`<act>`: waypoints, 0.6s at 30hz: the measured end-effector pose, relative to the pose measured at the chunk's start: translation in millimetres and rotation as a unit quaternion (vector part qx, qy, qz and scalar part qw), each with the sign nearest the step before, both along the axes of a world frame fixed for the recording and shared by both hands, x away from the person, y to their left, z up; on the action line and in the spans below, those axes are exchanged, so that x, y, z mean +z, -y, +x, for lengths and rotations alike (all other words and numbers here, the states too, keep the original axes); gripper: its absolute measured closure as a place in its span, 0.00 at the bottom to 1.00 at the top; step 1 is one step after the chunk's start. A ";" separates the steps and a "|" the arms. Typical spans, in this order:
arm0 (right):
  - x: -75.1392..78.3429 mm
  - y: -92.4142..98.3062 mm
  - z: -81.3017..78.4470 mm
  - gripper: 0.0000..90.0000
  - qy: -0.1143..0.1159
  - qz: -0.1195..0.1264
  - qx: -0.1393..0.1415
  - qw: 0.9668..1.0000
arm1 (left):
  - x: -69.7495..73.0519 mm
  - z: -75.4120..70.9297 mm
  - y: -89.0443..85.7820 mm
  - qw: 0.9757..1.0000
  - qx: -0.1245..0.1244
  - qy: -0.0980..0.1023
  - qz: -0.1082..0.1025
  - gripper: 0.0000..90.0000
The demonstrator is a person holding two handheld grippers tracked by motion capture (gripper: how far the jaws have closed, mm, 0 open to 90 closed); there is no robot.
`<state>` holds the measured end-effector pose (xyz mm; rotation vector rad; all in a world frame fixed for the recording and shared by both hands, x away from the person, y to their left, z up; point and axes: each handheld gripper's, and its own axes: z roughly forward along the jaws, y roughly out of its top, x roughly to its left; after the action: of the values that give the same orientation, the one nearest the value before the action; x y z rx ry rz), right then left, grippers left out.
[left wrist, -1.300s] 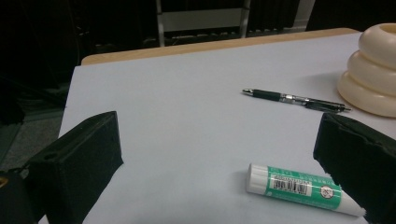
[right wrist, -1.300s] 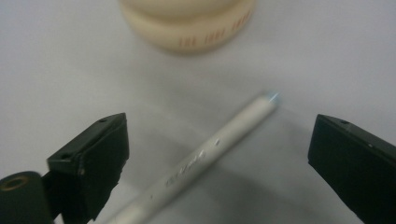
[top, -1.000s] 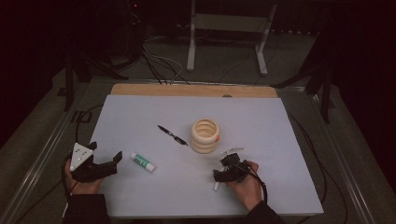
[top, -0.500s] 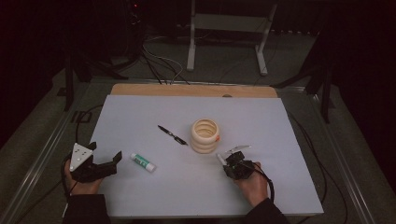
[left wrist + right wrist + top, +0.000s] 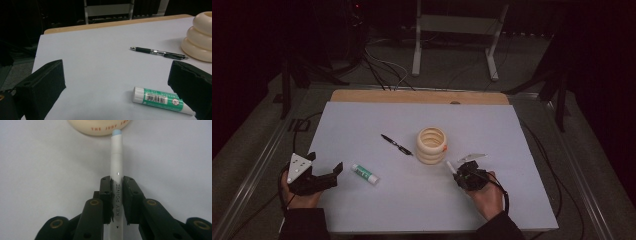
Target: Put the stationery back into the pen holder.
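A pale grey-white sheet covered the desk (image 5: 512, 150), leaving a strip of bare wood along its far edge. Beyond it the room was dark, with cables on the floor and a white metal frame (image 5: 457, 30) standing at the back.

The right gripper (image 5: 117, 185) had just drawn its fingers in, and they were clenched on a slim white pen with a pale blue tip (image 5: 116, 157). "KEY POINTS" ran along its barrel. The tip nearly touched a cream ribbed ring-shaped holder (image 5: 431, 145), printed in orange "THE JUDY", the rest cut off.

The left gripper (image 5: 319, 175) rested near the desk's front left, fingers released. A white glue stick with a green barcoded label (image 5: 160, 98) lay between them, and a black pen (image 5: 158, 52) lay farther off.
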<state>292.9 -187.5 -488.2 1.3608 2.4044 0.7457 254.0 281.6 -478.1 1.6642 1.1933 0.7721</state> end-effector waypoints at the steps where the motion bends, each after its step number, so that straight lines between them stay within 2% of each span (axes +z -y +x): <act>1: 1.4 0.5 0.0 0.88 0.003 0.000 0.001 1.000 | 0.0 0.0 -0.2 1.000 0.000 0.001 -0.001 0.02; 18: 24.2 11.7 -0.6 0.88 0.042 0.018 -0.017 0.999 | -1.0 0.8 0.7 1.000 0.000 -0.002 0.001 0.02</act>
<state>292.3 -199.2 -464.0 1.3521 2.3095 0.8229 254.8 280.9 -479.2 1.6680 1.1964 0.7697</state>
